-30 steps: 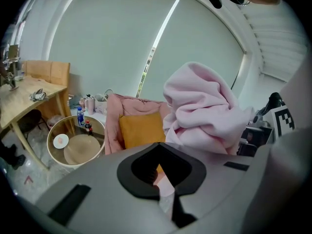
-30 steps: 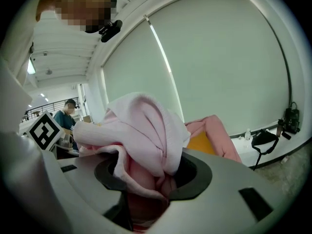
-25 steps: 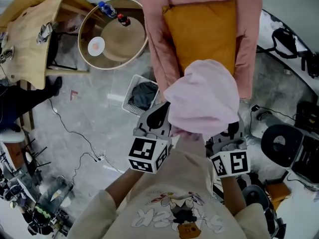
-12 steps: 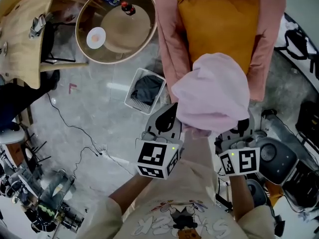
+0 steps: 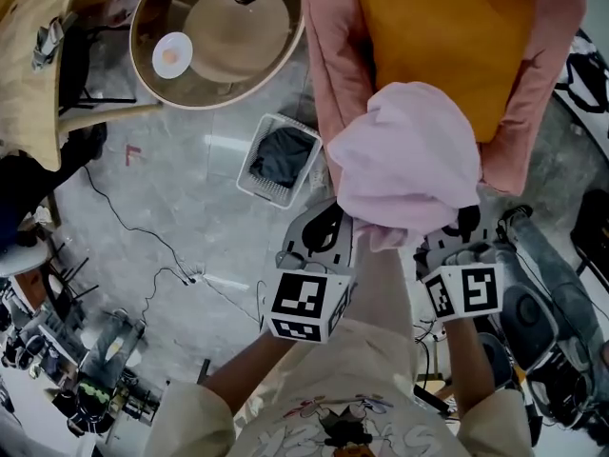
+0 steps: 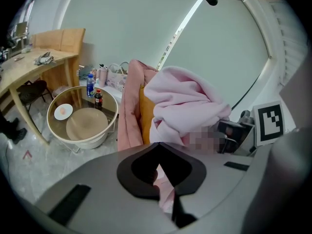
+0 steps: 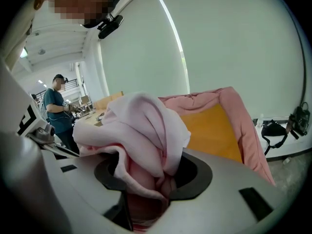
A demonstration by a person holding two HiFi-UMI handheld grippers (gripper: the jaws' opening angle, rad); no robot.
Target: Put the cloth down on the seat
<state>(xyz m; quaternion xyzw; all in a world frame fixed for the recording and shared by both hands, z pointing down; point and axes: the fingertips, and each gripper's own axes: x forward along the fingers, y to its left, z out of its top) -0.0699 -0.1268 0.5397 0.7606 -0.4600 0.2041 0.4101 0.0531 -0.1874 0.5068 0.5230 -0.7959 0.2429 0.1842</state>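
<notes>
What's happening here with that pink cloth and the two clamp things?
A person holds a gripper in each hand. The left gripper and the right gripper are both shut on a bunched pink cloth, holding it at the front of the pink seat with its orange cushion. The cloth has not been let go yet.

Front of seat cushion (image 5: 447, 36) hidden under pink cloth (image 5: 409, 160). Chair (image 5: 338, 55) cut off at 12 o'clock, round table (image 5: 152, 12) at 11. Pads of right gripper (image 7: 146, 194) buried in cloth folds.
</notes>
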